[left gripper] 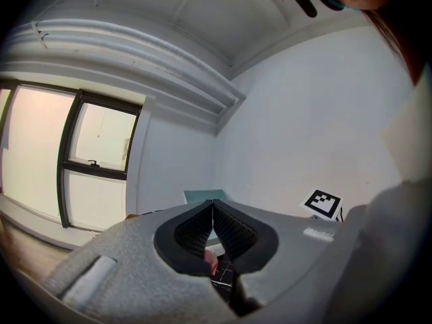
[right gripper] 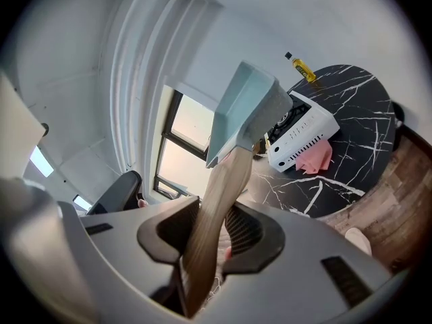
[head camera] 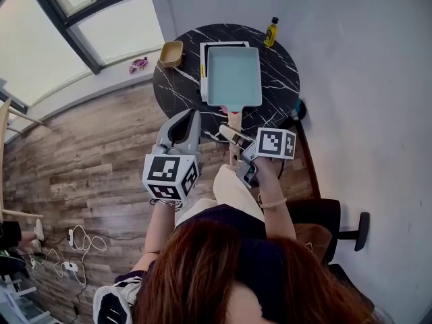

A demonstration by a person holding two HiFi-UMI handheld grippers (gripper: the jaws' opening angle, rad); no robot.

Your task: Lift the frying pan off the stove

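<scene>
- Left gripper (left gripper: 212,208): the jaws are pressed together with nothing between them. It hangs near the edge of the tabletop (head camera: 177,90), out of the work. You can leave it there, clear of the pan's path.
- Frying pan (head camera: 233,76): pale blue and rectangular, with its wooden handle (right gripper: 214,194) pointing back at you. In the head view it overlaps the white portable stove (right gripper: 304,128), so you can't read its height there. In the right gripper view its underside shows with the burner visible past it. My judgement is that the pan is already raised off the stove, though not by much.
- Right gripper (right gripper: 202,235): it is clenched on the handle, partway along and apart from the pan body.
- Risk, as I judge it: the weight sits well ahead of the pads, so the pan may droop or roll in the grip.
- To do the lift well: squeeze firmly and raise straight up. Bring the pan level before you move it sideways.
- Right of the stove: a pink cloth (right gripper: 316,157) lies just beside it. An oil bottle (head camera: 271,32) stands near the far rim, so don't swing the pan that way.
</scene>
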